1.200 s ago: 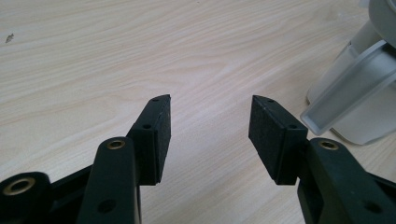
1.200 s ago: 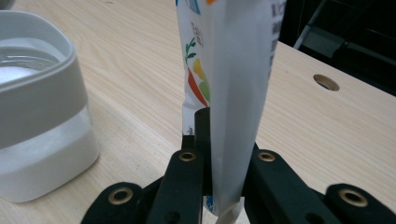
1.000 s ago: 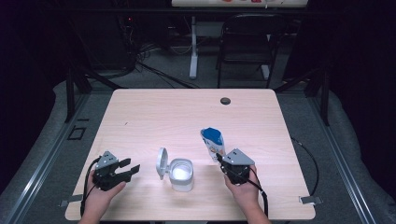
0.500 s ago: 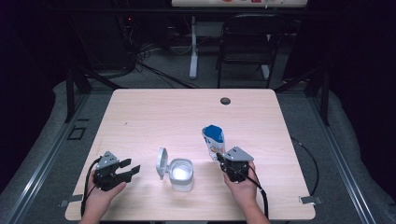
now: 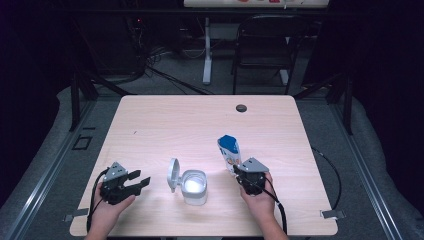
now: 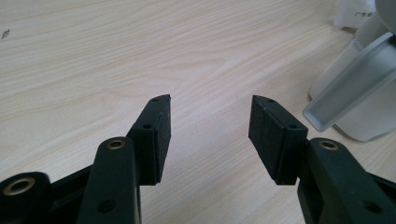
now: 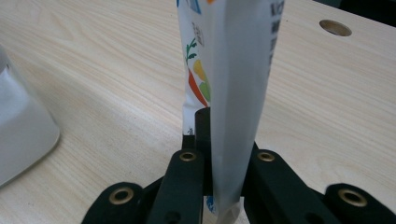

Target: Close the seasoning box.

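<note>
While the left gripper [image 5: 134,182] sat open and empty, my right gripper [image 5: 239,172] was clamped on the snack pouch [image 5: 229,150], upright right of the open container [image 5: 193,186]. Pouch looked unopened, I think, so pouring remained.

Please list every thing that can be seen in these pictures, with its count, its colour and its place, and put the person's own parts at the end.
table: one, light wood, centre of the high view.
cable hole: one, dark, far side of the table, right of middle.
container: one, translucent white, near edge at middle, its hinged lid open to the left.
snack pouch: one, white with blue top, upright, right of the container.
chair: one, black, on the floor beyond the table.
left gripper: one, black, near left, jaws open, nothing between them.
right gripper: one, black, near right, shut on the snack pouch.
hands: two, at the near edge.
</note>
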